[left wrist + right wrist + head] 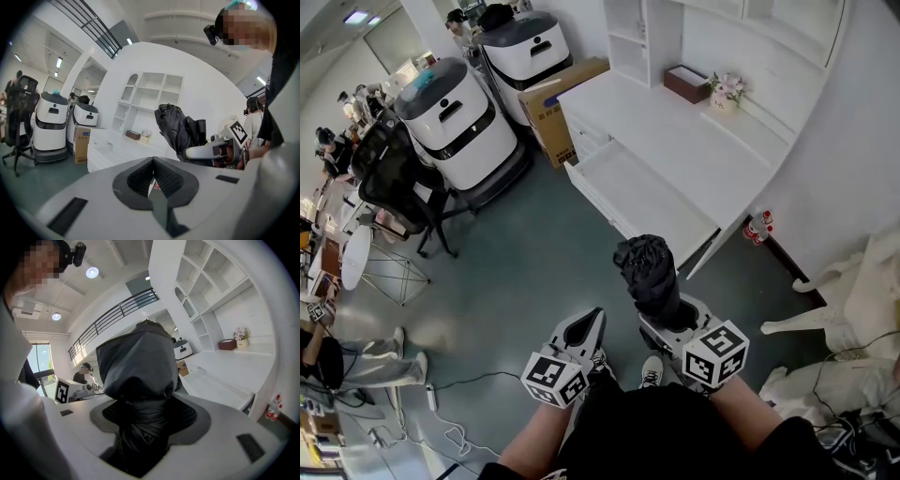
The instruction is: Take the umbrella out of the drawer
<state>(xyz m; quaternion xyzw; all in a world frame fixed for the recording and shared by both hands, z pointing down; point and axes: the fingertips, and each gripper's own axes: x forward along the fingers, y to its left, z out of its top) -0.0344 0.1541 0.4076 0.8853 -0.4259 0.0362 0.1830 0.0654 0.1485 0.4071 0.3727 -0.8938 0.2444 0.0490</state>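
Head view: my right gripper [672,316], at lower centre, grips the black folded umbrella [648,268], which stands upright out of it, clear of the open drawer [642,192] of the white desk [694,131] above. My left gripper [592,319] sits just to its left.

Left gripper view: my jaws are pressed together with nothing between them. The umbrella shows at centre right.

Right gripper view: my jaws clamp the umbrella's bunched fabric, which fills mid-frame. The drawer lies at the right.
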